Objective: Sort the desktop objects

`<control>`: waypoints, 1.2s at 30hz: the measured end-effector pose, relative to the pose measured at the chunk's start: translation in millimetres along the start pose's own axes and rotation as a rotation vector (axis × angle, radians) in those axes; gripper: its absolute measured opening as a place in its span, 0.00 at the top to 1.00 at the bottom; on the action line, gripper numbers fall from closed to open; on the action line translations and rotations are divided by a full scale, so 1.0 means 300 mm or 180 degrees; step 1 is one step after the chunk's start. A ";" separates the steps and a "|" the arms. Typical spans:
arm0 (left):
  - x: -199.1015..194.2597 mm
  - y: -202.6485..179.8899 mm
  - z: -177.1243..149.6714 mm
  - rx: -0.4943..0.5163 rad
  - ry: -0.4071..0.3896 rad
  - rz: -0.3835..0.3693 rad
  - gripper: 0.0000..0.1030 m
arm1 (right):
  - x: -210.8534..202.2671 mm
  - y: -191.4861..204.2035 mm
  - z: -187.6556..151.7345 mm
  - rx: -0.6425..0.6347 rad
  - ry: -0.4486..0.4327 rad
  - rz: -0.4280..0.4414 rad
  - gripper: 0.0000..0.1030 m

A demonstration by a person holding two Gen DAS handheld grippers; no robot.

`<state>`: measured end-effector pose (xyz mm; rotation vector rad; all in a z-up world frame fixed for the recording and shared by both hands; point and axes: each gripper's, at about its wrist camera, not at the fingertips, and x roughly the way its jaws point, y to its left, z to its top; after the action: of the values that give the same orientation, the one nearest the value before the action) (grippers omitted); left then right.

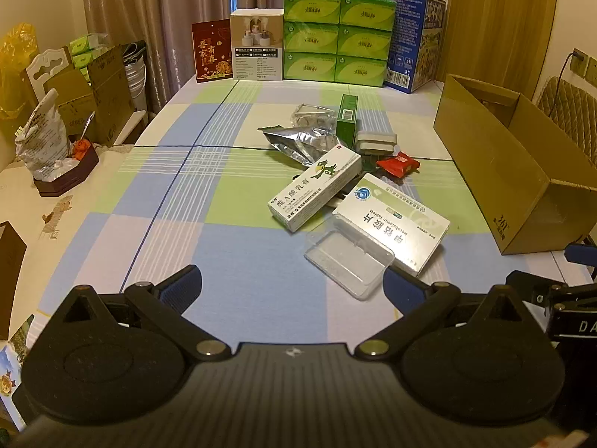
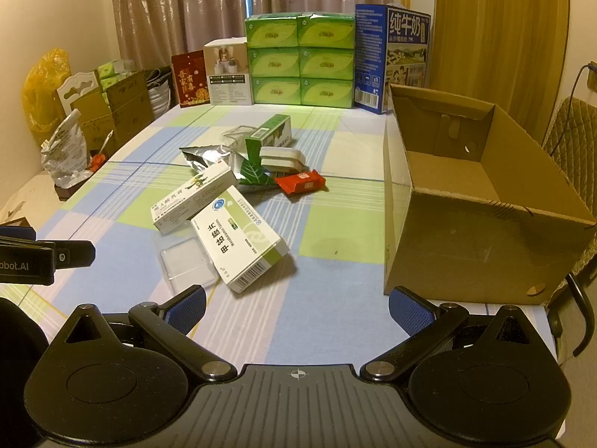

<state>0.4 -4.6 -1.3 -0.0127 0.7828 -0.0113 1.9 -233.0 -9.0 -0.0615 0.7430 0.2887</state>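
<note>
- Sorting has not begun: left gripper (image 1: 293, 291) and right gripper (image 2: 297, 311) hover wide apart, empty.
- The clutter, nearest the clear plastic case (image 1: 349, 268), lies beside the cardboard box (image 2: 485, 224).
- Next move probably calls for lowering onto one item.

Pile of small items mid-bench on checked cloth. Nearest: clear plastic case (image 1: 349, 263), flat, empty-looking, w/ white tablet box (image 1: 391, 220) resting partly over its edge, barcode end toward camera. Long white ointment box (image 1: 315, 188) lies diagonal beside it, touching. Behind: crumpled silver foil pouch (image 1: 298, 142), red snack packet (image 1: 398, 164), grey-white case (image 1: 375, 142), dark green box (image 1: 347, 115) on its side. Open cardboard box (image 2: 485, 246) stands at right, empty inside.
</note>
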 end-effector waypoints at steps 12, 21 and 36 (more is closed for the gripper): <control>0.000 0.001 -0.003 0.0010 0.0002 0.0012 0.01 | 0.003 -0.002 -0.002 -0.0010 0.0012 0.0008 0.02; 0.001 0.011 -0.009 0.0014 0.0010 0.0017 0.01 | 0.004 -0.001 0.000 -0.0008 0.0029 0.0005 0.02; -0.008 0.020 0.003 0.0053 0.0074 0.0073 0.01 | 0.013 -0.012 0.005 0.0058 0.0144 0.0118 0.02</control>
<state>-0.7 1.3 0.9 0.0121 0.8059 0.0037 6.6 -235.2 -10.8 -0.0370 0.7922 0.3168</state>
